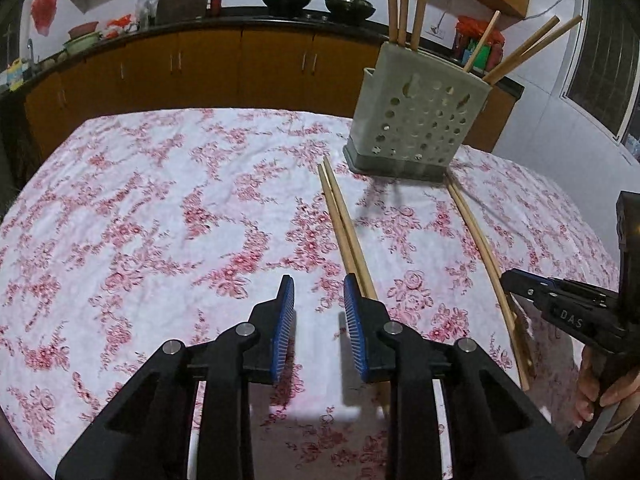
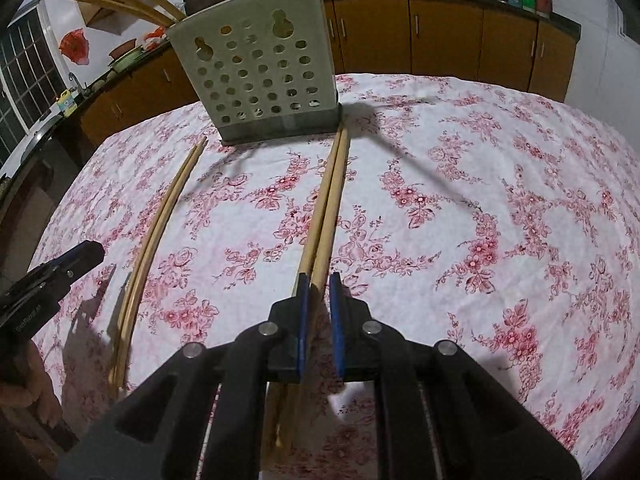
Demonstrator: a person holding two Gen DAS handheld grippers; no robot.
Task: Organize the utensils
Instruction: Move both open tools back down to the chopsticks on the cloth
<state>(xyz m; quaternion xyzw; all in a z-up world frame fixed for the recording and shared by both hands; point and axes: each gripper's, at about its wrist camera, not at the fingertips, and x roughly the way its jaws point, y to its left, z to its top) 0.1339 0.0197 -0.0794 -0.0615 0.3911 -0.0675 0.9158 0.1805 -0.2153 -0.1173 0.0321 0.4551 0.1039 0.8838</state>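
Several chopsticks already stood in the perforated holder (image 2: pixel 256 76) on the counter (image 2: pixel 500 208). Four remained lying in two pairs before the holder: the right tongs (image 2: pixel 318 280) were clenched on the right pair (image 2: pixel 330 204), while the left tongs (image 1: pixel 319 292) hung released just beside the left pair (image 1: pixel 344 224).

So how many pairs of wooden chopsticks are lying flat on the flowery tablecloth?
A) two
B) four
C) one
A: two pairs of long wooden chopsticks lie on the pink floral tablecloth, the left pair out beside the left gripper and the right pair running from the grey perforated plastic utensil holder down between the right gripper's fingers.
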